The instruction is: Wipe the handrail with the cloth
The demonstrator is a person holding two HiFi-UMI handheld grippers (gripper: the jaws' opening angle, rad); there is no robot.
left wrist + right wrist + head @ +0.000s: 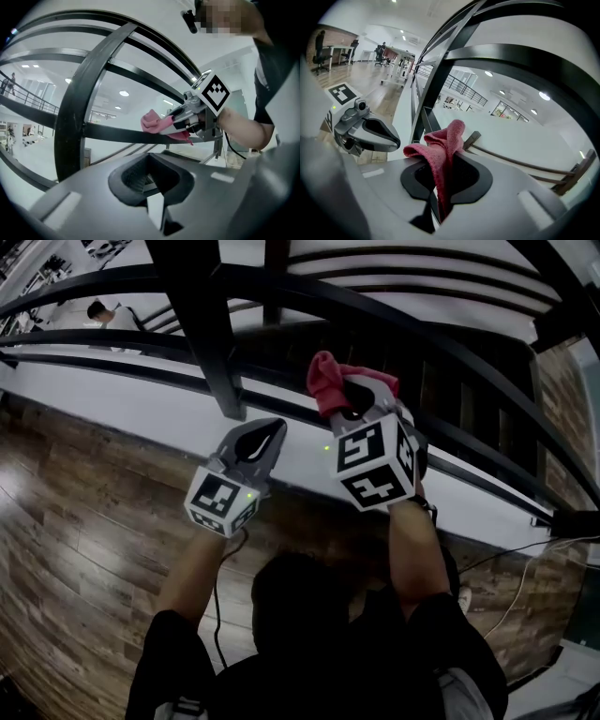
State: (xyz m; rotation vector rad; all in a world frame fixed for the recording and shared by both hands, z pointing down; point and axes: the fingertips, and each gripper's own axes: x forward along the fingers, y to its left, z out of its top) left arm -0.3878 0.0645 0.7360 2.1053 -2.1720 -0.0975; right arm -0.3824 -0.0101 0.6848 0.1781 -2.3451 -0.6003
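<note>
Right gripper (351, 396) jaws clamp the pink cloth (325, 379), which hides their tips, against the black handrail (112, 133). Left gripper (270, 433) jaws are together, empty, nearby.

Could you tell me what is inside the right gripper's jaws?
A red cloth is pinched in the right gripper, its bunched end sticking out past the jaws. The part clamped between them is covered.

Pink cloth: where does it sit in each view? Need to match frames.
Head view: cloth upper centre, held in the right gripper.
Left gripper view: cloth at centre.
Right gripper view: cloth lower centre, between the jaws.
Shared landmark: the black post.
</note>
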